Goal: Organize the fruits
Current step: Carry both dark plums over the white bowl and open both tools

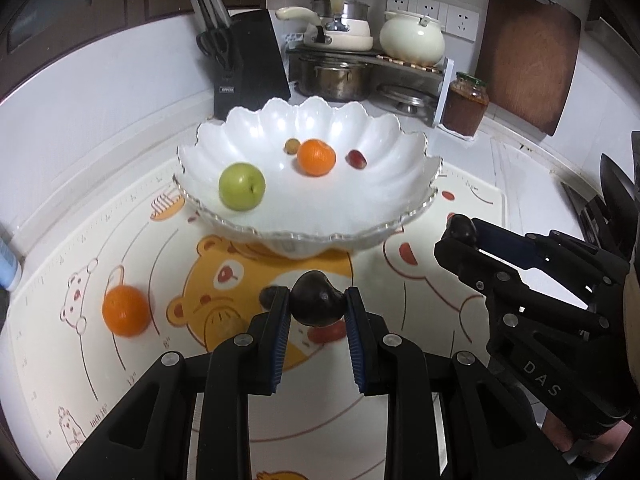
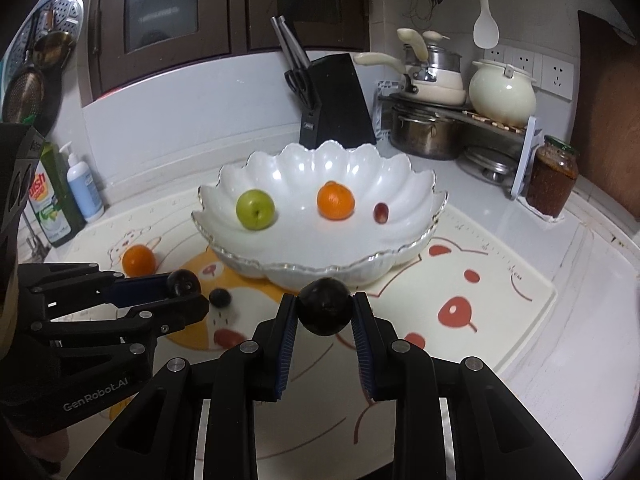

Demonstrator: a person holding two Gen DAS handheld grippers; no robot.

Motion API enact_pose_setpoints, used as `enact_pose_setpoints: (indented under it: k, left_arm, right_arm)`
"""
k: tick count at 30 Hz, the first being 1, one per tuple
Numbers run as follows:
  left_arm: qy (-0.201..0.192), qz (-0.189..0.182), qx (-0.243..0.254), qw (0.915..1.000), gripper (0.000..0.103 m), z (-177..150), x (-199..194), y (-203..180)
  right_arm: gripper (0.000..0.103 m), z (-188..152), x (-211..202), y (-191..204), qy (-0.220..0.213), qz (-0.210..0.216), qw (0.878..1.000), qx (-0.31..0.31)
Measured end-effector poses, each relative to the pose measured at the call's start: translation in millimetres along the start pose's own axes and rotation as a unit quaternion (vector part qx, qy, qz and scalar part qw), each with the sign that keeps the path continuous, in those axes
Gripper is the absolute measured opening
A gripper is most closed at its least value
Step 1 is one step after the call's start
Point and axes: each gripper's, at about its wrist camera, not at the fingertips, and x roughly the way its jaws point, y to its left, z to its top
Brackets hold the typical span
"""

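A white scalloped bowl (image 1: 404,148) (image 2: 400,216) stands on the bear-print mat and holds a green apple (image 1: 241,186) (image 2: 255,210), an orange (image 1: 316,157) (image 2: 335,201), a red grape (image 1: 356,159) (image 2: 381,213) and a small brownish fruit (image 1: 292,145). My left gripper (image 1: 318,308) (image 2: 188,286) is shut on a dark plum (image 1: 316,305) (image 2: 183,283) just in front of the bowl. My right gripper (image 2: 325,308) (image 1: 460,232) is shut on another dark plum (image 2: 325,306) (image 1: 463,229) near the bowl's front rim. A second orange (image 1: 125,310) (image 2: 139,261) and a dark fruit (image 2: 220,297) lie on the mat.
A black knife block (image 1: 248,66) (image 2: 338,100), a rack of pots (image 1: 340,76) (image 2: 432,132), a cream kettle (image 1: 412,36) and a sauce jar (image 1: 466,103) (image 2: 552,176) stand behind the bowl. A cutting board (image 1: 528,52) leans at the right. Soap bottles (image 2: 68,192) stand at the left.
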Motion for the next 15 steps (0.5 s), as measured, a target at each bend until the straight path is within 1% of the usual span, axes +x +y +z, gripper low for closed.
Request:
enact_pose_setpoints:
  k: [11,15]
  left_arm:
    - [-0.018,0.002,0.006,0.9998,0.027,30,7,9]
    - [-0.017,0.003,0.009,0.9998,0.027,40,14,10]
  right_arm:
    - [0.029,29,6,-7,-0.016,-0.009,1.0,0.011]
    - [0.029,37,11,-11,-0.018,-0.011,1.0,0.015]
